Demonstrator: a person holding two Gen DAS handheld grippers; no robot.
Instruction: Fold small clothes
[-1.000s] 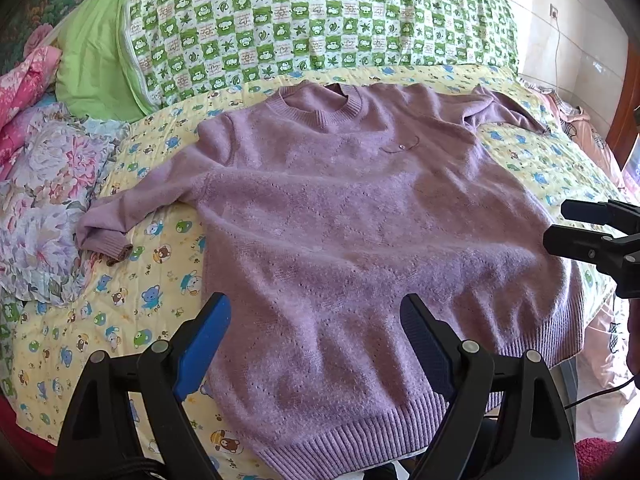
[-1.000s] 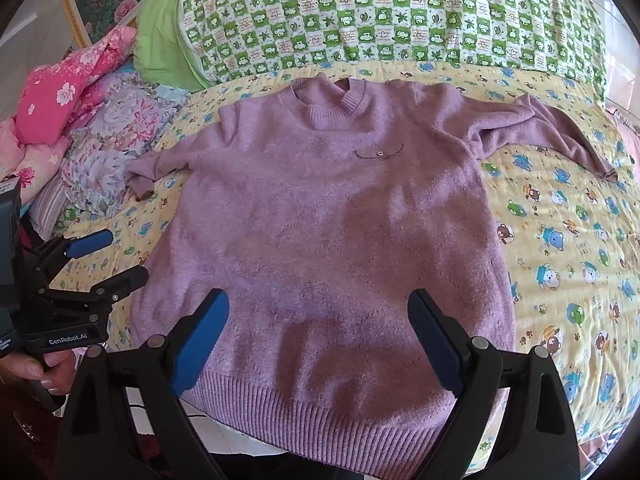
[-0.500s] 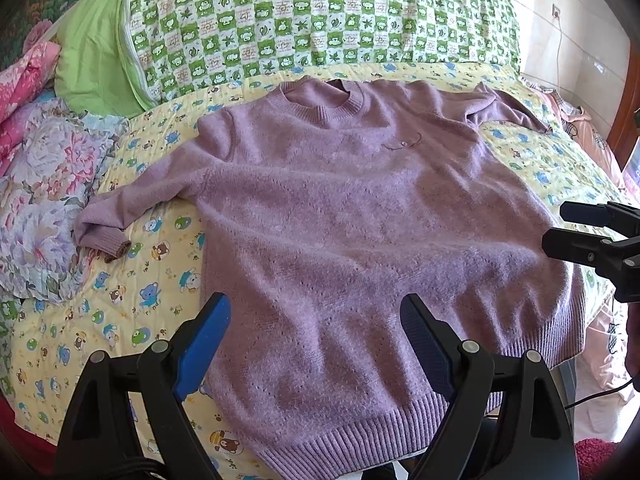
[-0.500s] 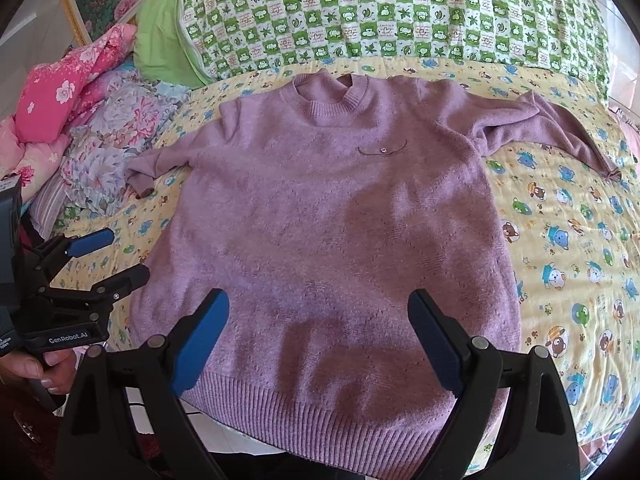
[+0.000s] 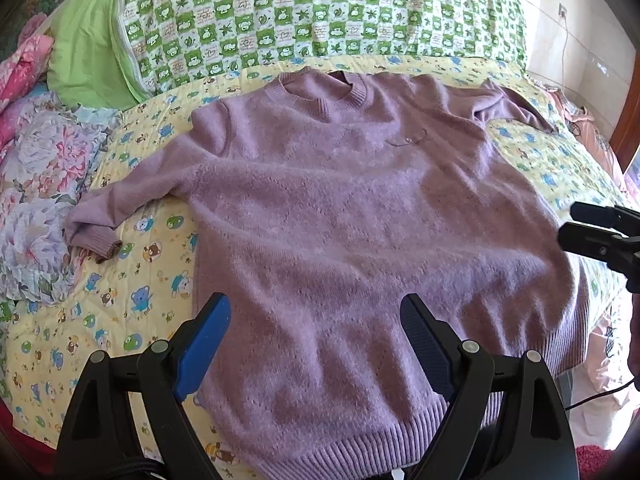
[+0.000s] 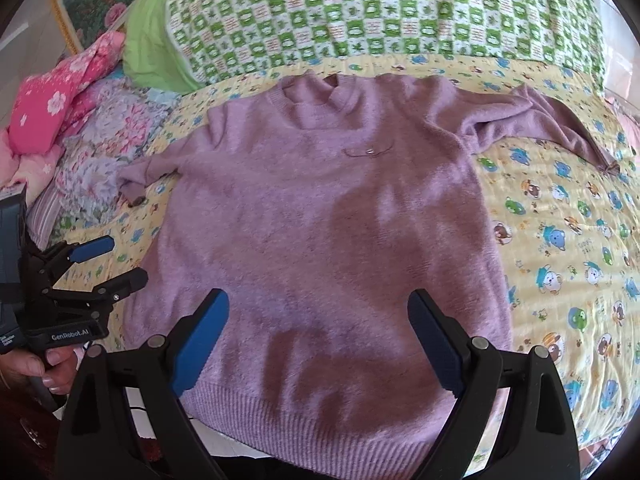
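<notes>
A purple knitted sweater [image 5: 352, 216] [image 6: 320, 208] lies flat and face up on the bed, collar toward the pillows, both sleeves spread out sideways. Its ribbed hem hangs at the near edge of the bed. My left gripper [image 5: 316, 320] hovers open above the hem's left part, nothing between its blue pads. My right gripper [image 6: 320, 316] is open too, above the lower middle of the sweater. In the left wrist view the right gripper [image 5: 600, 228] shows at the right edge. The left gripper [image 6: 104, 260], held by a hand, appears at the left of the right wrist view.
A yellow cartoon-print bedsheet [image 5: 120, 292] [image 6: 560, 240] covers the bed. A green checked quilt [image 5: 320, 12] and a green pillow [image 5: 80, 52] lie behind the collar. Floral and pink clothes [image 6: 80, 120] are piled at the left. Pink cloth [image 5: 592, 136] hangs off the right side.
Both cameras have drifted slightly, so the sweater sits a little higher and nearer in the views. The sweater itself has not moved, and both grippers stay open.
</notes>
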